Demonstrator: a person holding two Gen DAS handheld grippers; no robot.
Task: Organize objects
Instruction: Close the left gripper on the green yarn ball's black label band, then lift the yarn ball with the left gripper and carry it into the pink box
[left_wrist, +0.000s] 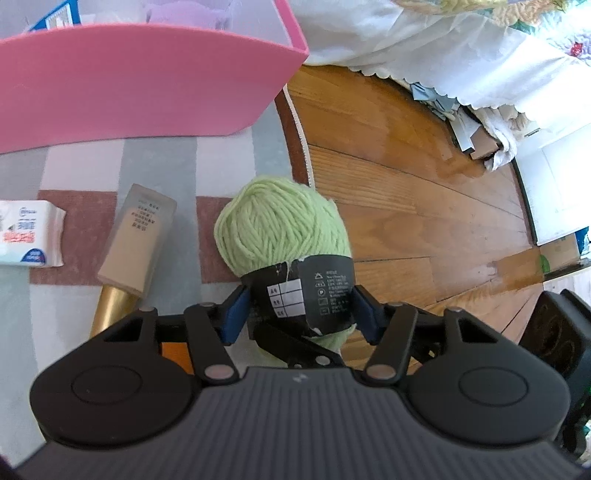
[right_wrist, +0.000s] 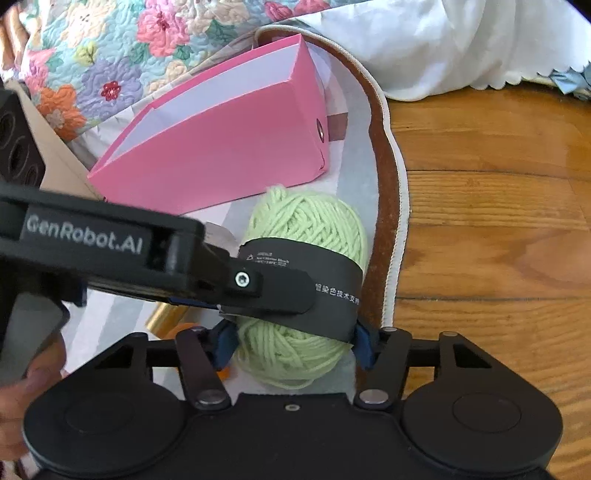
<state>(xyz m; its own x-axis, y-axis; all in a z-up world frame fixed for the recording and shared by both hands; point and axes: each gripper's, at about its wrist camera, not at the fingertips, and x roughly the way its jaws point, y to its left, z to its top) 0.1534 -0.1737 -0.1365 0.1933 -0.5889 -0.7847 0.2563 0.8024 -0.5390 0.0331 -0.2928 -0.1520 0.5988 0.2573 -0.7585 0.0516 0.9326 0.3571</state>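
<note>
While both the left gripper (left_wrist: 301, 314) and right gripper (right_wrist: 295, 345) pinch the green yarn ball (left_wrist: 280, 229), lift evenly, then carry it toward the pink box (left_wrist: 140, 85).

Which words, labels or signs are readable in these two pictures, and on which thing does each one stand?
"GenRobot.AI": on the side of the left tool, seen from the right wrist.
Chinese characters in white: on the yarn band; I cannot transcribe them surely.
Care symbols and small print: on the band, too small to read.
Tube: printed lines, too small.
Tissue pack: red and blue print, blurred.
</note>
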